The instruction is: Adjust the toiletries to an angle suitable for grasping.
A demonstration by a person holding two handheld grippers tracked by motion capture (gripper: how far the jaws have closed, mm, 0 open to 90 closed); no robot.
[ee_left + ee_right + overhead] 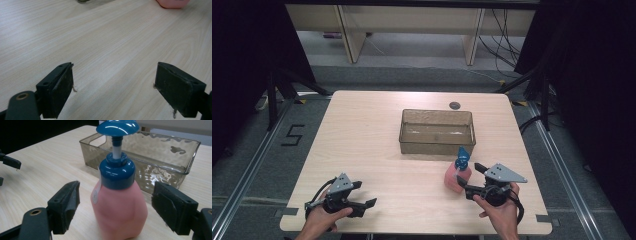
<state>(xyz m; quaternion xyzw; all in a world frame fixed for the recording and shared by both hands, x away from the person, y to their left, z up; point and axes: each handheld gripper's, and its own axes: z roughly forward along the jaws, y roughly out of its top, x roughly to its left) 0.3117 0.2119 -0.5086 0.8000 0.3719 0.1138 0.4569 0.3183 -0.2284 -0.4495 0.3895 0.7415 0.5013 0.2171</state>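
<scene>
Pink pump bottle point(120, 210), standing upright on the table point(377, 125) just in front of the clear smoky bin's point(437, 131) near right corner. Blue collar and pump head point(117, 127) sit on top, with a small white sticker on the shoulder. The smooth plastic body looks stiff but probably slick, and top-heavy if lifted by the thin pump stem; the broad pink waist is the likely safest hold. The right gripper point(115, 207) brackets that waist, jaws wide, both pads clear of the plastic. The left gripper point(113, 86) rests well to the left of the bottle, jaws spread over bare wood, holding nothing.
</scene>
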